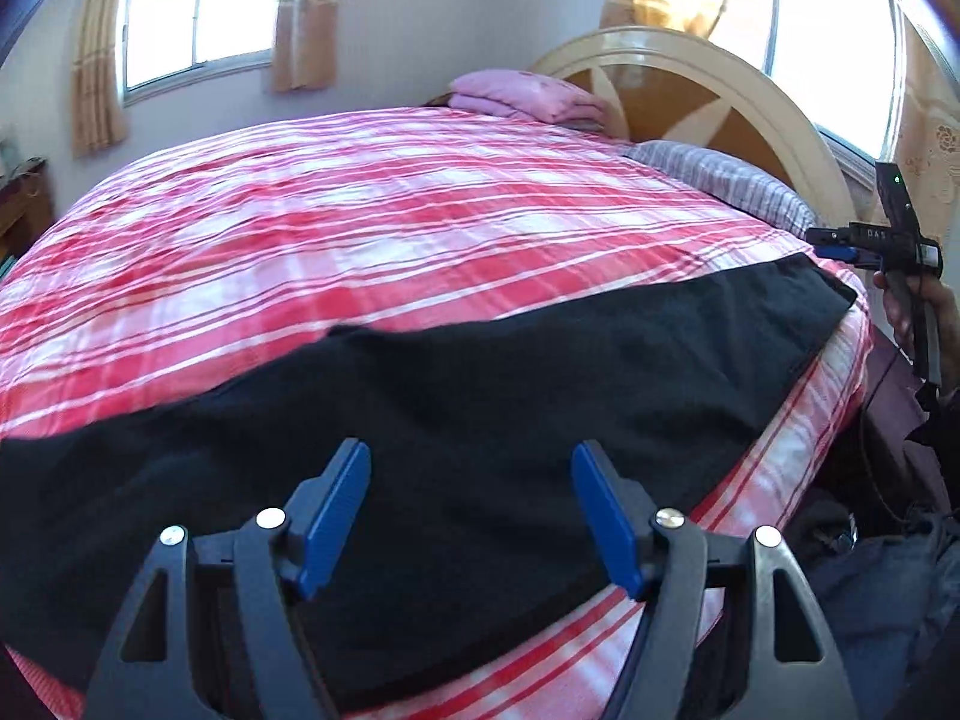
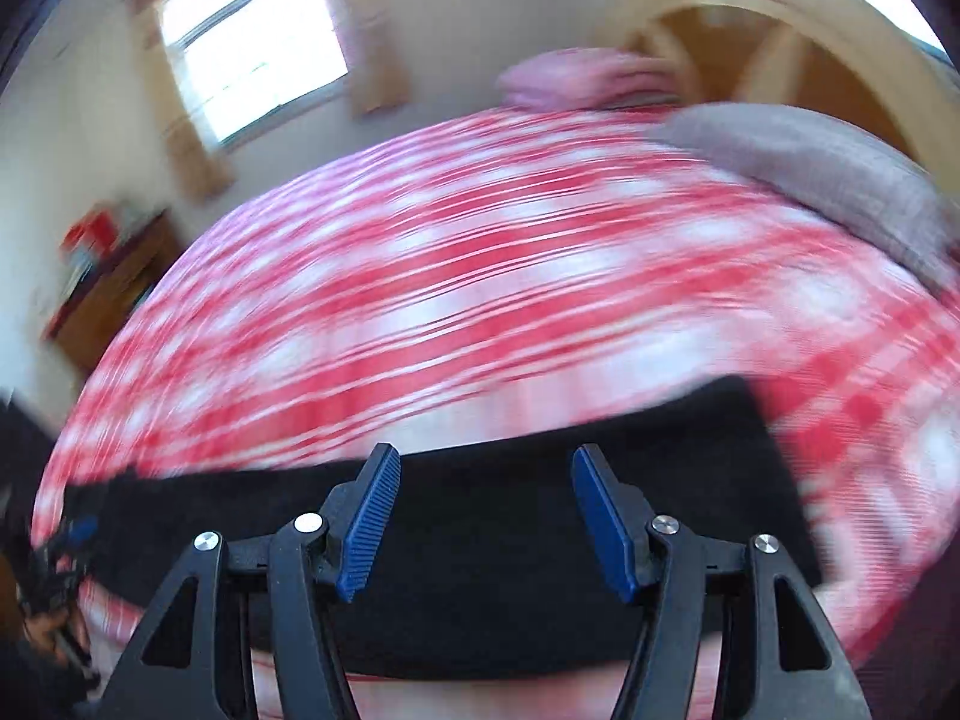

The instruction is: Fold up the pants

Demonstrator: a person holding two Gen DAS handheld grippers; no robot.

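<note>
The pants (image 1: 456, 420) are lying flat as a long dark strip along the near edge of the bed (image 1: 360, 210), on the red checked cover. The left gripper (image 1: 471, 516) is hovering above the middle of the strip with its pads apart and nothing between them. The right gripper (image 2: 486, 519) is likewise standing apart and empty over the cloth, near its end.

Hazards from this state:
- The near edge of the pants is running close to the side of the bed; a careless pull is liable to drag the strip off.
- The right wrist view is heavily smeared, so the exact end of the cloth is probably, not certainly, where it appears; a pinch aimed from it is risking the cover instead.
- Pinching one layer only is leaving the fold uneven.
</note>
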